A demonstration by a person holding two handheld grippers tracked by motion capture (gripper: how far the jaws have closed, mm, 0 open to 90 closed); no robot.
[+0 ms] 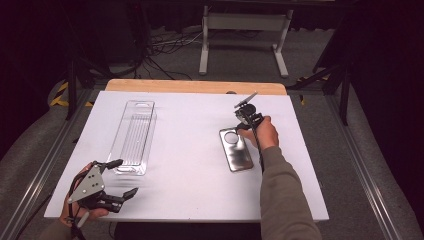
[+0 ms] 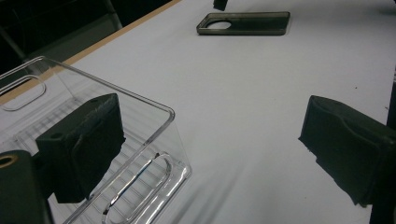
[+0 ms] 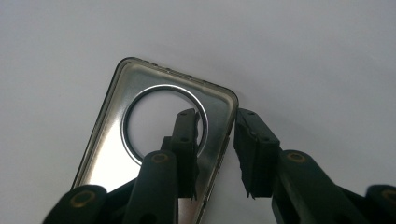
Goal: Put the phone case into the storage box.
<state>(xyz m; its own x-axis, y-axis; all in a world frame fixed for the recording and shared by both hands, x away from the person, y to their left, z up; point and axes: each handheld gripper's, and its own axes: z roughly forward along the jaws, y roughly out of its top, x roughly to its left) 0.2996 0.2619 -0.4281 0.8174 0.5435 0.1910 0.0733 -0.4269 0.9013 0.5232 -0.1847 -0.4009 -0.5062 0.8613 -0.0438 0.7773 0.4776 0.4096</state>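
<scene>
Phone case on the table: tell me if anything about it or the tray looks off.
Nothing stands out. The phone case lies flat, hollow side up, slightly askew to the table edge; no damage shows. The clear tray sits upright and empty. The right hand-held gripper straddles the case's side wall.

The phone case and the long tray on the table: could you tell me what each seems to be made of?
The phone case looks like smoky translucent plastic, perhaps soft: glossy glare on its inner face, a bright ring around the camera hole. It could be metal; the look leaves that open. The long tray seems clear hard plastic: the white table shows through its ribbed floor.
</scene>
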